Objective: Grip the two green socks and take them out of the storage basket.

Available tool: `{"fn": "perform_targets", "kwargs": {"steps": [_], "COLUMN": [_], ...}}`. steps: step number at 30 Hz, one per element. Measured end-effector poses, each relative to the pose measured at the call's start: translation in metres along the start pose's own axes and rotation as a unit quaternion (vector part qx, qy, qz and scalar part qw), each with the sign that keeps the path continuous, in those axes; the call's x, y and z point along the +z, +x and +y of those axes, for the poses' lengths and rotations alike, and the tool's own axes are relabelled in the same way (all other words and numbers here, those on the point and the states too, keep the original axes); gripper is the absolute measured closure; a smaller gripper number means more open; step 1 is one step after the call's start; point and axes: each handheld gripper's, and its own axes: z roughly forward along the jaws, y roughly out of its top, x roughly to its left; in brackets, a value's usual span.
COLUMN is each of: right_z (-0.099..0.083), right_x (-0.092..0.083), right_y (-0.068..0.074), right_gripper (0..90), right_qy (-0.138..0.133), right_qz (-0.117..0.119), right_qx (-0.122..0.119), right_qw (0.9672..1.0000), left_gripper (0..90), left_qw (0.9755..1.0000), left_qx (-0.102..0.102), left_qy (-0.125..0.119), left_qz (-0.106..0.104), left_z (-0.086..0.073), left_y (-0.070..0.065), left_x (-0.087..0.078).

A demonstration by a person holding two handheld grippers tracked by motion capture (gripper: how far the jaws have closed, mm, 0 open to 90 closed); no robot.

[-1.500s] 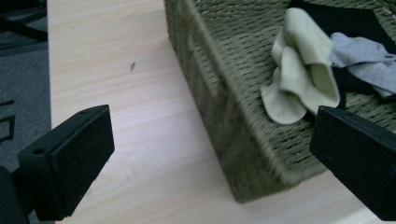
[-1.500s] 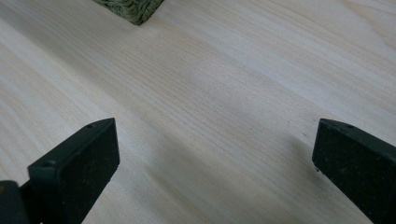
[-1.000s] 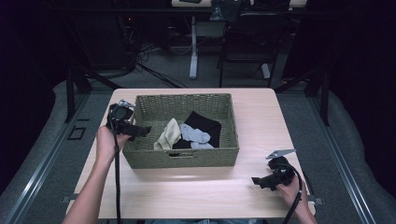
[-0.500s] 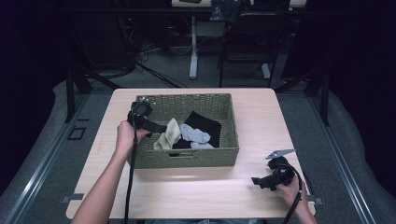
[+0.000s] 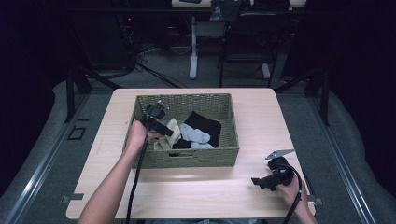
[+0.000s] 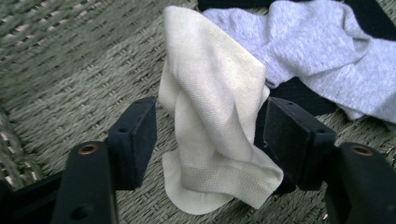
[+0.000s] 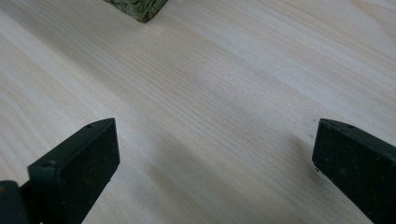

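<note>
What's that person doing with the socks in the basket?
A person holds a gripper in each hand. The left gripper is down inside the woven basket, and its jaws have just been closing around a cream sock. One pad touches the sock; the other has not reached it, so it isn't pinched yet. A grey sock and a black one lie beside it. The right gripper waits open over the wooden table.

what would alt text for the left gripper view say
A cream sock lies crumpled on the woven green floor of a basket, between the two black jaws of the left claw, which have just been closing around it; one jaw touches it, the other stands apart. Behind it lie a grey sock and a black sock.
</note>
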Motion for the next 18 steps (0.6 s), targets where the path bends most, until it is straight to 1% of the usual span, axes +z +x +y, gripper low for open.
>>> {"fn": "perform_targets", "kwargs": {"steps": [1,2,3,4,5,6,7,9,10,11,12,13,15,17,18], "right_z": [0.0,0.0,0.0,0.0,0.0,0.0,0.0,0.0,0.0,0.0,0.0,0.0,0.0,0.0,0.0], "right_x": [0.0,0.0,0.0,0.0,0.0,0.0,0.001,0.0,0.0,0.0,0.0,0.0,0.0,0.0,0.0], "right_y": [0.0,0.0,0.0,0.0,0.0,0.0,0.001,0.001,0.001,0.001,0.001,0.0,0.0,0.0,0.0], "right_gripper": [0.0,0.0,0.0,0.0,0.0,0.0,0.0,0.0,0.0,0.0,0.0,0.0,0.0,0.0,0.0], "right_qy": [0.0,0.0,0.001,0.003,0.002,0.002,0.002,0.002,-0.001,-0.002,-0.002,0.001,0.002,0.0,0.0], "right_qz": [0.0,0.0,0.002,0.001,0.0,0.0,0.0,0.001,0.005,0.005,0.005,0.001,0.001,0.002,0.002], "right_qx": [0.0,0.0,0.0,-0.001,-0.002,-0.002,-0.002,-0.002,0.0,0.0,0.0,-0.002,-0.003,-0.002,-0.002], "right_qw": [1.0,1.0,1.0,1.0,1.0,1.0,1.0,1.0,1.0,1.0,1.0,1.0,1.0,1.0,1.0], "left_gripper": [39.3,39.3,46.9,49.7,54.1,57.1,57.1,66.1,70.9,80.6,83.9,85.7,86.3,86.5,86.5], "left_qw": [1.0,1.0,1.0,0.9999,0.9998,0.9998,0.9997,0.9997,0.9997,0.9996,0.9996,0.9997,0.9997,0.9998,0.9998], "left_qx": [0.0,0.0,0.002,0.002,0.001,0.001,0.0,0.005,0.008,0.01,0.01,0.016,0.016,0.017,0.017], "left_qy": [0.0,0.005,0.008,0.012,0.022,0.022,0.023,0.023,0.023,0.025,0.025,0.021,0.018,0.008,0.008], "left_qz": [0.0,0.001,0.0,0.0,0.001,0.001,0.002,0.002,0.0,-0.004,-0.004,-0.004,-0.004,-0.009,-0.009], "left_z": [0.0,0.0,0.001,0.001,0.001,0.001,0.001,0.001,0.001,0.001,0.001,0.001,0.001,0.0,0.0], "left_y": [0.0,-0.001,-0.001,-0.001,-0.002,-0.002,-0.002,-0.003,-0.003,-0.003,-0.003,-0.005,-0.005,-0.005,-0.005], "left_x": [0.0,0.002,0.003,0.005,0.008,0.008,0.009,0.01,0.009,0.008,0.008,0.005,0.003,-0.004,-0.004]}}
